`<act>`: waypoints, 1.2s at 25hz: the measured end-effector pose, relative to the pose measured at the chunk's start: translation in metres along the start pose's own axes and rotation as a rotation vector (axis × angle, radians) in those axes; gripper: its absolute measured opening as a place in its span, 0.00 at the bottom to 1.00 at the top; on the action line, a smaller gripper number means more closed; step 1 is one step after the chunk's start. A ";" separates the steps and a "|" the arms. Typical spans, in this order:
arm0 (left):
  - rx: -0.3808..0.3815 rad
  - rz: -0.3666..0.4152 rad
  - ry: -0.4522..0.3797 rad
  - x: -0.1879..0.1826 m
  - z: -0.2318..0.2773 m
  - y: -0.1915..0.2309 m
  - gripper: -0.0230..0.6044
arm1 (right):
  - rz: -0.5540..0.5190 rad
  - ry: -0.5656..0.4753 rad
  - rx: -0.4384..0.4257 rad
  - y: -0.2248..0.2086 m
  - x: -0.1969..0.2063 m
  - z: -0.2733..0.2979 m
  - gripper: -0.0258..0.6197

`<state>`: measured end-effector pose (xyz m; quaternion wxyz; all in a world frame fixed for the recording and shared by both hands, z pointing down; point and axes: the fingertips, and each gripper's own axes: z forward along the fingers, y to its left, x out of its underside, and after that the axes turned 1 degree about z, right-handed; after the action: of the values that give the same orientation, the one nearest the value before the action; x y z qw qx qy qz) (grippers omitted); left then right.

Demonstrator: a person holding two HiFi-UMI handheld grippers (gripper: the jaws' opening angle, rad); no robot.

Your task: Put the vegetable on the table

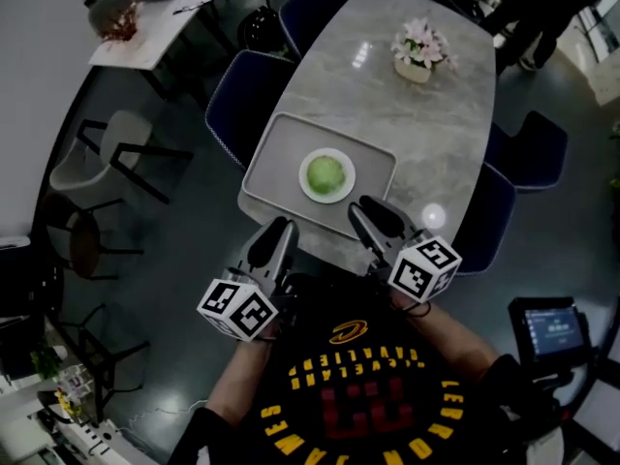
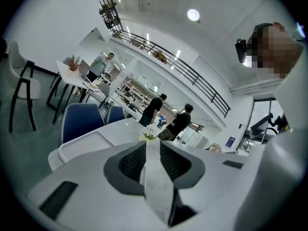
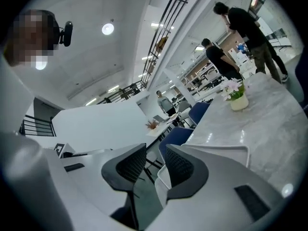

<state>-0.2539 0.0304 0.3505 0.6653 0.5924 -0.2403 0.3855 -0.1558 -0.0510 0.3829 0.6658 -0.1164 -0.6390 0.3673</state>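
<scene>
The green vegetable (image 1: 325, 174) sits on a plate (image 1: 306, 188) in the tray (image 1: 276, 148) at the near edge of the surface (image 1: 436, 134). Our left hand-held gripper (image 1: 277, 232) and right hand-held gripper (image 1: 373, 216) stand open and empty. The vegetable looks light, round and likely to roll; we'd pinch its middle.

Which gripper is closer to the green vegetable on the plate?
Right. The right gripper is over the tray's near edge, near-right of the vegetable; the left gripper sits farther back, off the table.
</scene>
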 end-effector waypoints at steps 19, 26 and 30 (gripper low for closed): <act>0.041 0.046 0.463 0.053 0.123 0.119 0.16 | 0.184 0.039 0.318 -0.107 0.018 0.031 0.21; -0.003 -0.016 0.582 0.082 0.147 0.167 0.16 | 0.276 0.111 0.408 -0.147 0.059 0.042 0.21; -0.015 -0.003 0.631 0.100 0.173 0.183 0.16 | 0.320 0.144 0.428 -0.181 0.078 0.055 0.21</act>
<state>-0.3174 -0.1149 0.5696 0.7121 0.4389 -0.0240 0.5474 -0.1522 -0.1451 0.5642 0.6524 -0.0984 -0.4712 0.5854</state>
